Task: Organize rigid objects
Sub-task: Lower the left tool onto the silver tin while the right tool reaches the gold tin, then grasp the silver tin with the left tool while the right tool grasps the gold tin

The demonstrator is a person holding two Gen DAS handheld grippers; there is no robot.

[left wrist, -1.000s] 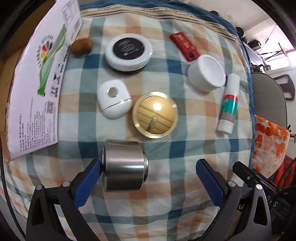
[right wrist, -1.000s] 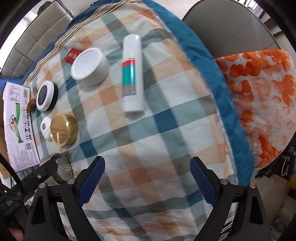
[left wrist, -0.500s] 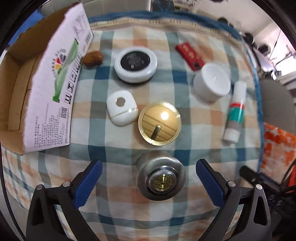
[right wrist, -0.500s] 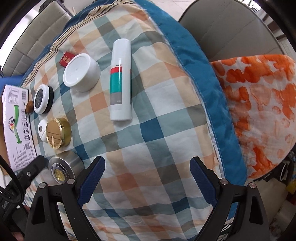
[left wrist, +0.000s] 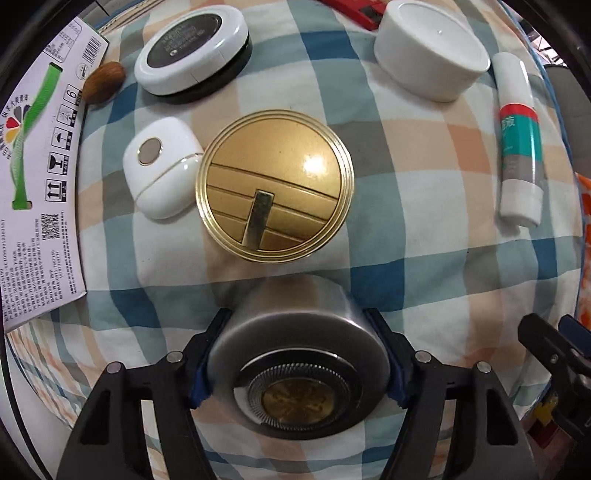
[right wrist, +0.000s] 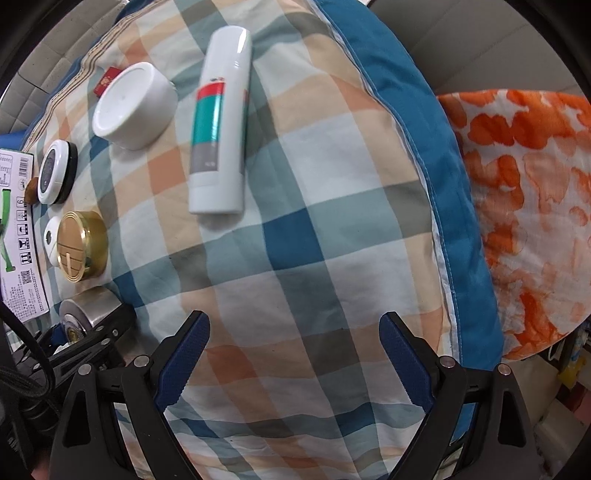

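My left gripper is shut on a silver metal cylinder with a mesh and gold disc on top, standing on the plaid cloth; the cylinder also shows in the right wrist view. Just beyond it lie a gold round tin, a white rounded case, a white-and-black round compact, a white jar and a white tube with a teal and red label. My right gripper is open and empty above bare cloth, the tube well ahead of it.
A cardboard box with a printed flap lies at the left, a brown nut-like object beside it. A red packet sits at the far edge. An orange-patterned cloth and a grey chair lie to the right.
The left gripper moved in and closed its jaws on the silver cylinder, which earlier lay on its side and then stood between the open fingers. The right gripper moved slightly closer to the cloth, still open.
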